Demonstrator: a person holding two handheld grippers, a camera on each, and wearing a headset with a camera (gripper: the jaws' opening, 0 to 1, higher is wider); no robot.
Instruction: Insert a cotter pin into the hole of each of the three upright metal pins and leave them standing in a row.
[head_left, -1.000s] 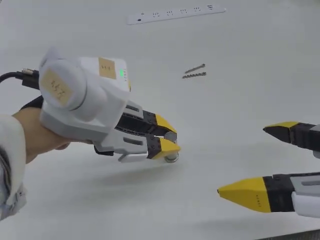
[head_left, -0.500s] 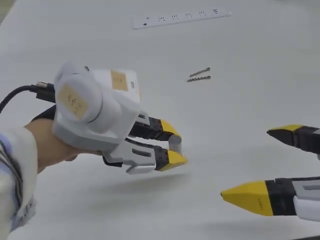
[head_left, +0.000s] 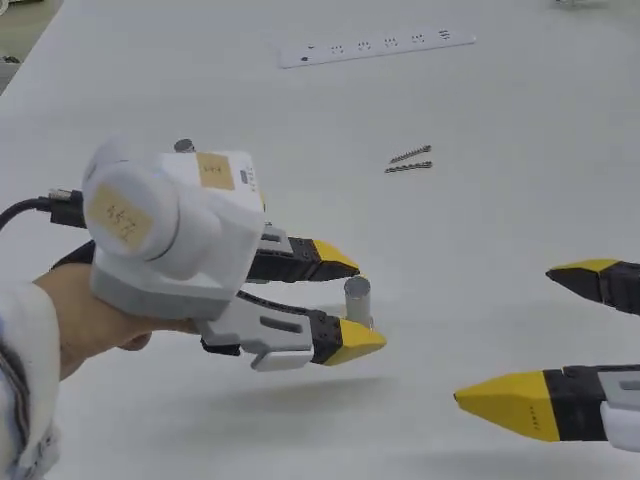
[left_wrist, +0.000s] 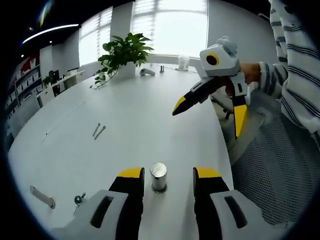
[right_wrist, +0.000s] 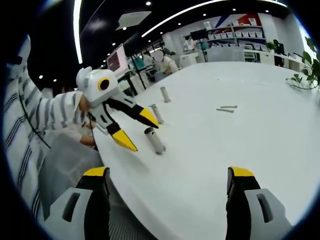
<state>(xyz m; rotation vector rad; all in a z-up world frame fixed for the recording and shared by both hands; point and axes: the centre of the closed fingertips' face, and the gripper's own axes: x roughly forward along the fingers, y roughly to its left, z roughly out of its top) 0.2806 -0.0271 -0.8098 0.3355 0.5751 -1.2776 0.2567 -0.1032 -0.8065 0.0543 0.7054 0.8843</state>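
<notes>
Left hand-held gripper (head_left: 362, 303): jaws newly parted, metal pin (left_wrist: 159, 175) released upright on desk (head_left: 500, 120); right hand-held gripper (right_wrist: 169, 172) open, empty; cotter pins (head_left: 411, 155) next.

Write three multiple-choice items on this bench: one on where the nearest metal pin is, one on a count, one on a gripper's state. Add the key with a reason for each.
1. Where is the nearest metal pin?
A. tipped over inside a tray
B. upright between the fingers of the left gripper
C. stacked on another pin

2. How many cotter pins lie loose on the table?
A. two
B. five
C. none

3. What state is the right gripper in?
A. shut on a cotter pin
B. shut on a metal pin
C. open, holding nothing

Key:
1 B: the left gripper view shows the pin standing between its two yellow-tipped fingers.
2 A: the head view shows a pair lying side by side.
3 C: the right gripper view shows its fingers wide apart with bare table between them.
</notes>
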